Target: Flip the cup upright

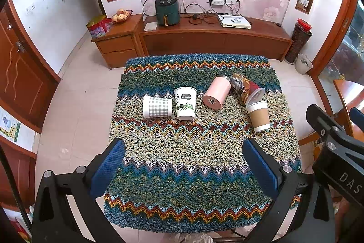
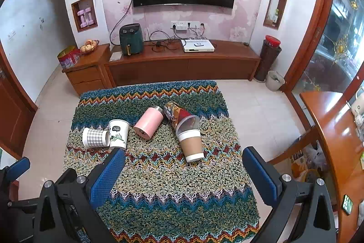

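Several cups sit on a table covered with a zigzag woven cloth (image 1: 193, 163). A grey-checked cup (image 1: 157, 106) lies on its side at the left. A white panda cup (image 1: 185, 103) stands beside it. A pink tumbler (image 1: 216, 92) lies on its side. A patterned brown-red cup (image 1: 245, 87) with a clear lid lies on its side. A brown-sleeved paper cup (image 1: 258, 115) rests mouth-down, tilted. All show in the right wrist view too, such as the paper cup (image 2: 192, 142). My left gripper (image 1: 184, 165) is open and empty above the near cloth. My right gripper (image 2: 184, 172) is open and empty.
The right gripper's body (image 1: 336, 147) shows at the right edge of the left wrist view. A wooden TV cabinet (image 1: 213, 40) with an air fryer (image 1: 167, 10) stands behind the table. A wooden side table (image 2: 336, 136) is at the right.
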`<state>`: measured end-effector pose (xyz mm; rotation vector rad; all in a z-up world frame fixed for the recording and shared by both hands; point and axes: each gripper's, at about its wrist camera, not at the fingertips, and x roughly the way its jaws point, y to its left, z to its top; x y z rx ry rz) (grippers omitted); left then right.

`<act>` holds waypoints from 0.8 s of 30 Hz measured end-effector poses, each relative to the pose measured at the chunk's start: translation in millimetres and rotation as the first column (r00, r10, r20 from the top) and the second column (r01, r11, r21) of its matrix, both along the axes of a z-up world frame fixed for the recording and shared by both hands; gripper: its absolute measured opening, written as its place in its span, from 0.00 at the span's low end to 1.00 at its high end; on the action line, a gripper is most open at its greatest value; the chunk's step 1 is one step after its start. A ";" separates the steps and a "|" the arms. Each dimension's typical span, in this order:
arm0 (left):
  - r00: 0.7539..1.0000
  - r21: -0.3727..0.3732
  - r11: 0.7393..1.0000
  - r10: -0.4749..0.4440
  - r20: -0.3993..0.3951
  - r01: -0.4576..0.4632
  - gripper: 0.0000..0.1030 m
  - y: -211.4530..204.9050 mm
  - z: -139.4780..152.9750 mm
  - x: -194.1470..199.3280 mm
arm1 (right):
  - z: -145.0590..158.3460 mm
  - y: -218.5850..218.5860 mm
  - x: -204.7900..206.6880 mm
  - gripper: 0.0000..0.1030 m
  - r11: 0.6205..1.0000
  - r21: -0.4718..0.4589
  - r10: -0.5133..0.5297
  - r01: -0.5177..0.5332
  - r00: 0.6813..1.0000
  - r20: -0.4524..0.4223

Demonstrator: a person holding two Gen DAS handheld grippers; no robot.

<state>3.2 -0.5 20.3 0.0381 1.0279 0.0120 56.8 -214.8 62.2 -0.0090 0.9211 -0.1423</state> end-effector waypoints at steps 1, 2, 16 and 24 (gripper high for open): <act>1.000 -0.002 1.000 -0.001 0.001 0.001 1.00 0.1 2.7 0.0 | 1.2 0.8 -0.2 1.00 1.000 -0.001 0.005 -0.005 1.000 0.004; 1.000 -0.002 1.000 -0.002 0.002 0.002 1.00 -0.3 2.9 0.5 | 1.9 1.7 -0.8 1.00 1.000 -0.003 0.008 -0.008 1.000 0.009; 1.000 -0.007 1.000 -0.017 0.018 0.017 1.00 -4.9 11.3 -2.3 | 7.5 -1.8 -4.7 1.00 1.000 0.000 0.004 -0.004 1.000 0.020; 0.999 -0.005 1.000 -0.029 0.021 0.029 1.00 -10.3 14.5 -2.6 | 7.0 -2.3 -6.1 1.00 1.000 0.005 0.005 -0.005 1.000 0.021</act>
